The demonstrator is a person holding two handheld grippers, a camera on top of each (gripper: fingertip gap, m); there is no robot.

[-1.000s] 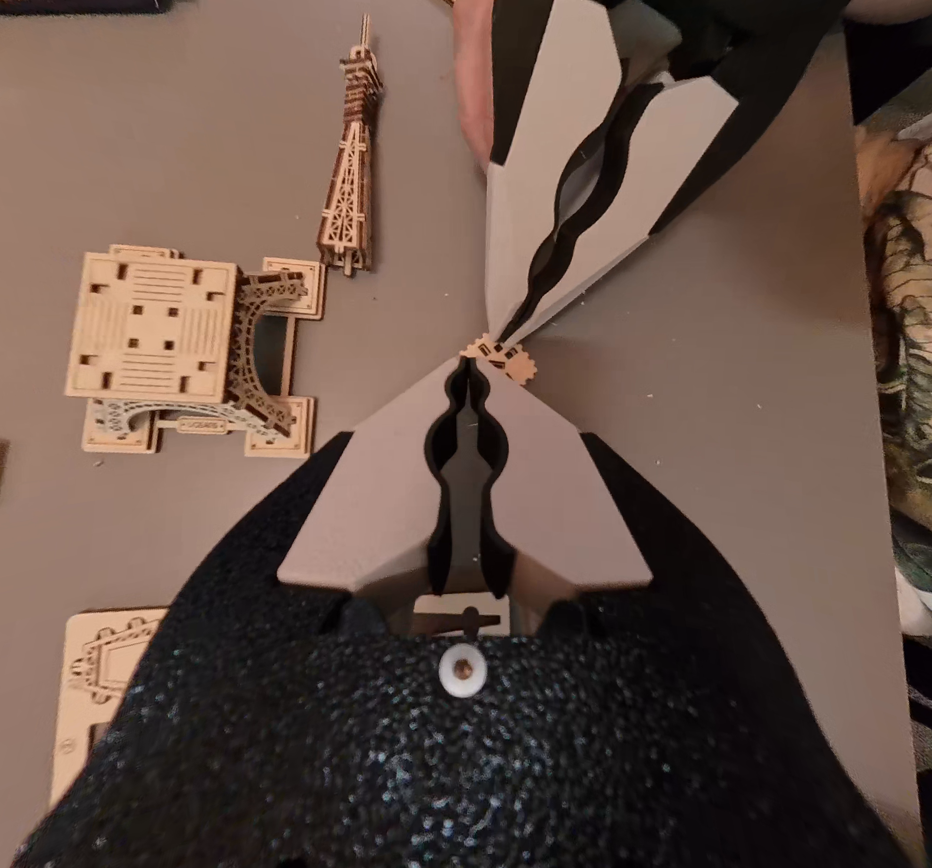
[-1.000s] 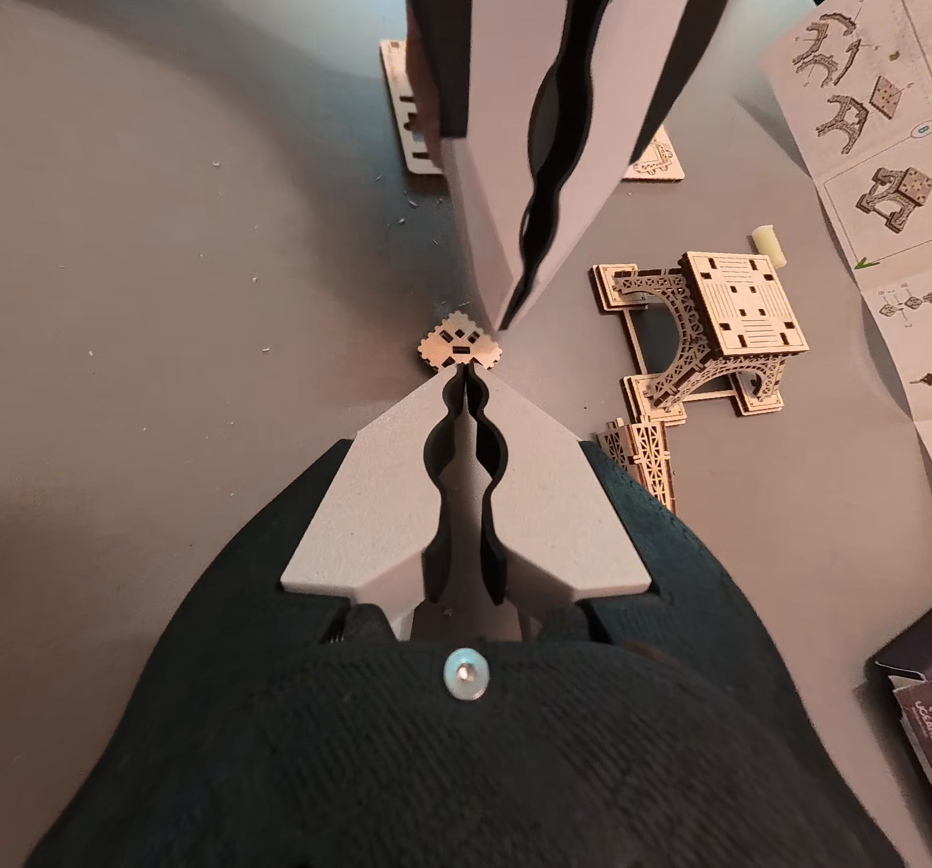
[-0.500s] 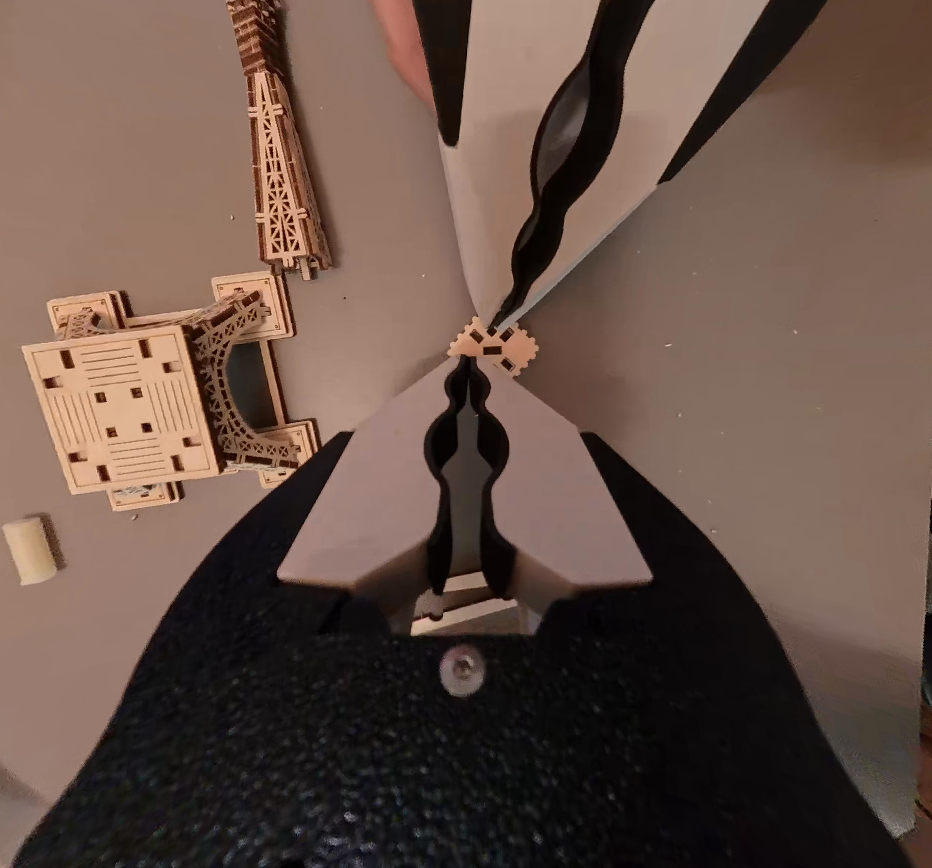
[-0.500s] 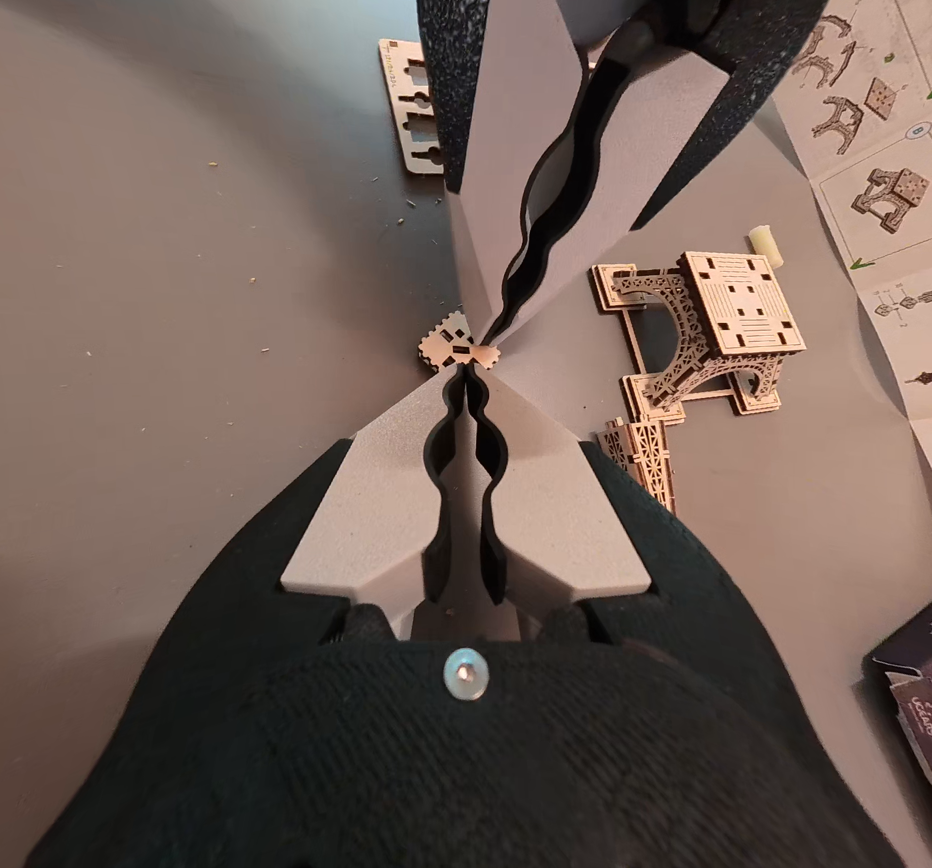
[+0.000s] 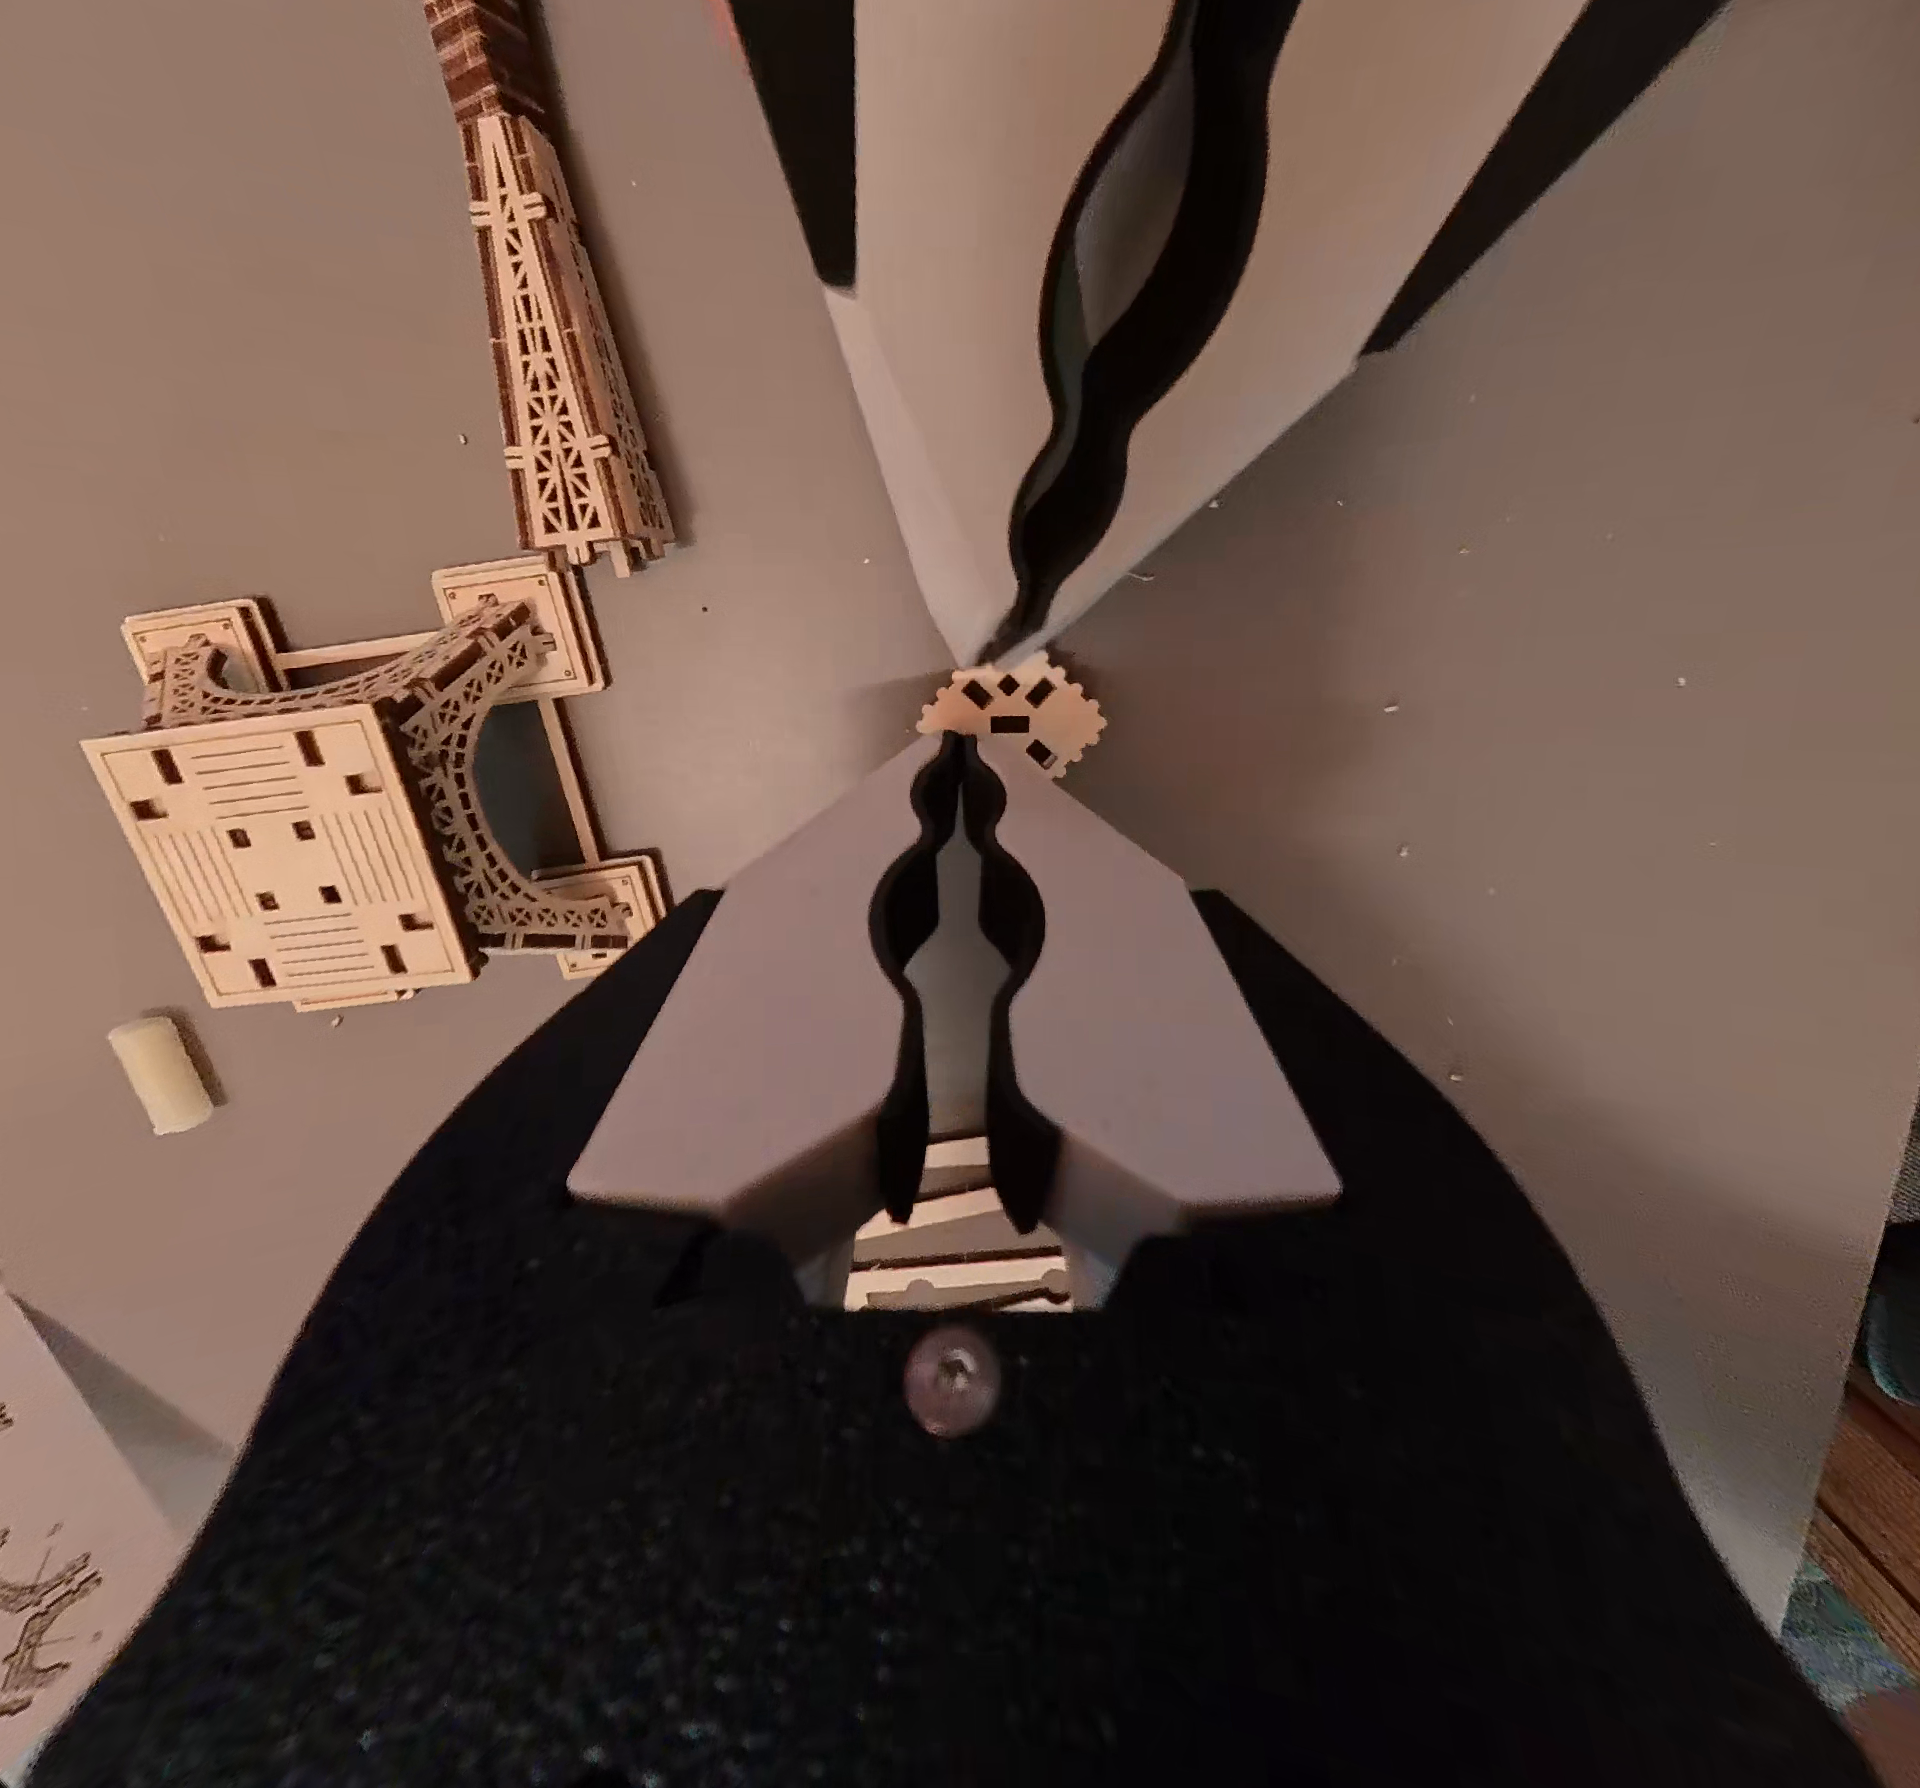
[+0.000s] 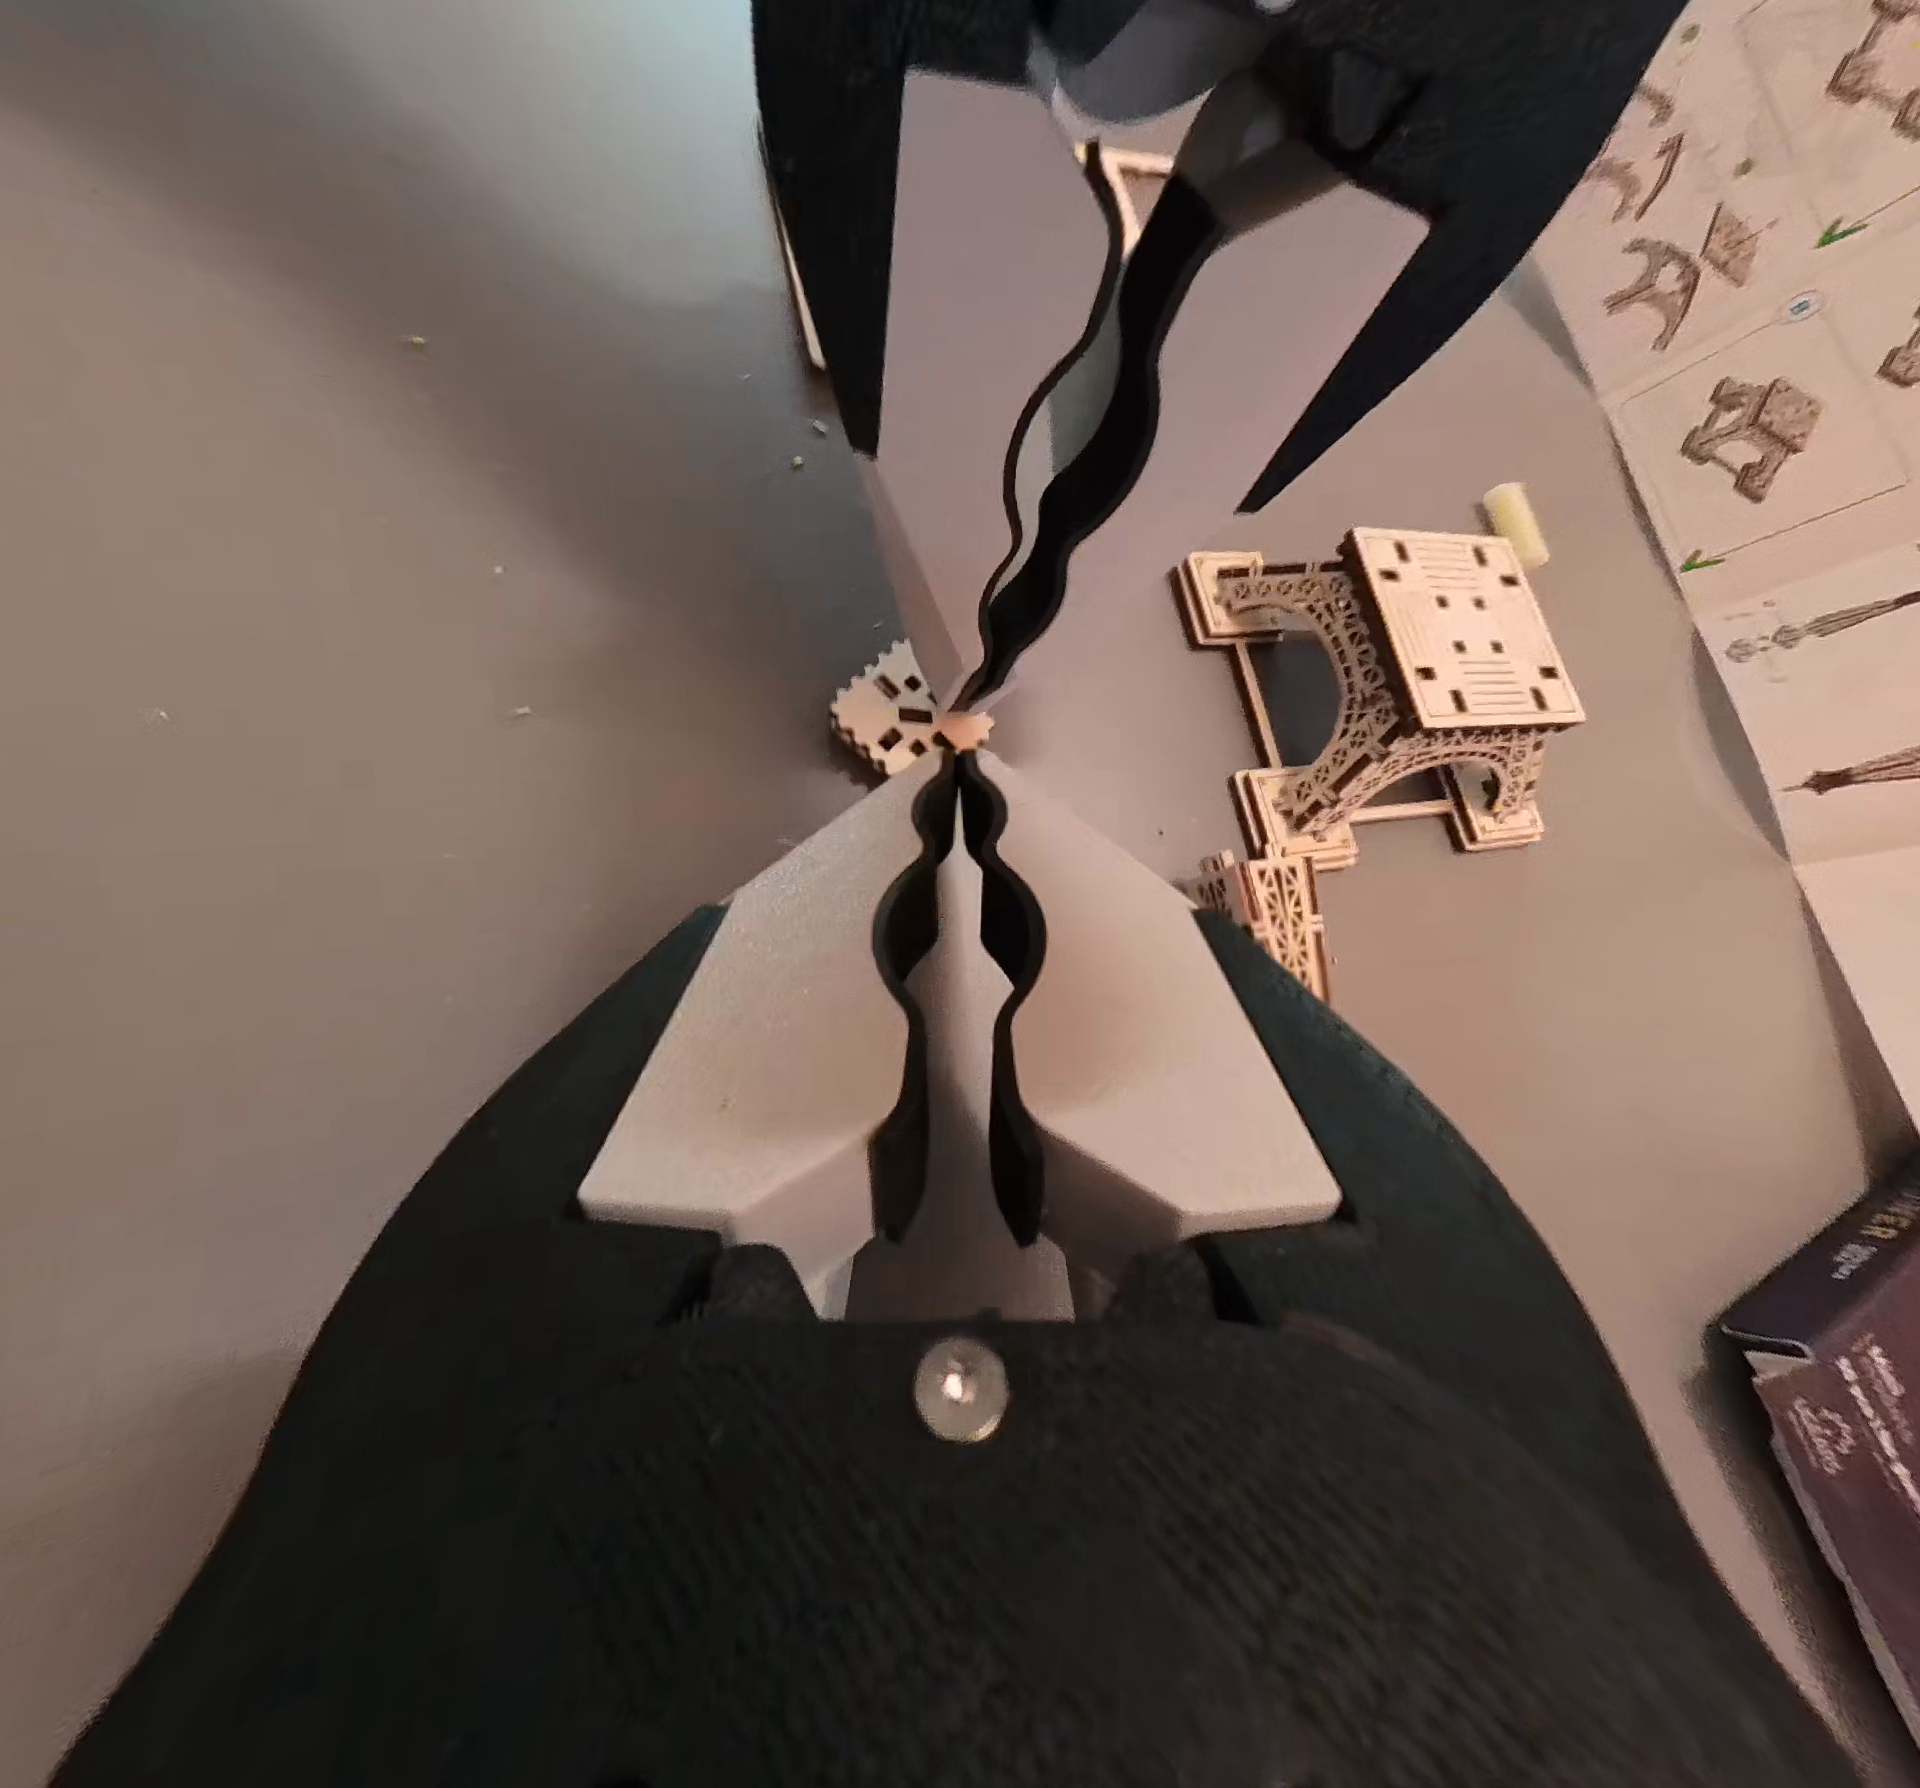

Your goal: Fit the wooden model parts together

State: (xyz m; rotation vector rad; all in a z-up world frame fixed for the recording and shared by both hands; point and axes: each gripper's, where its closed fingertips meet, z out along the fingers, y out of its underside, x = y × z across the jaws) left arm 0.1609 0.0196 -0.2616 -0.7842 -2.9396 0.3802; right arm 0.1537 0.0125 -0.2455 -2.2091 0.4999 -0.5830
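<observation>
Left gripper (image 5: 961, 746) clenched on near edge of small toothed wooden plate (image 5: 1023, 715). Right gripper (image 6: 961, 751) clenched on same plate (image 6: 894, 712) from opposite side, tips nearly meeting. Plate held flat between both, above grey table (image 5: 1455, 803). Tower base with arched legs (image 5: 343, 803) lies to left in left wrist view, well apart from plate. Tower spire section (image 5: 551, 284) lies on its side just beyond base. Small pale cylinder (image 5: 161, 1073) near base. Instruction sheet (image 6: 1766, 336) and dark box (image 6: 1849, 1426) at table edge.
</observation>
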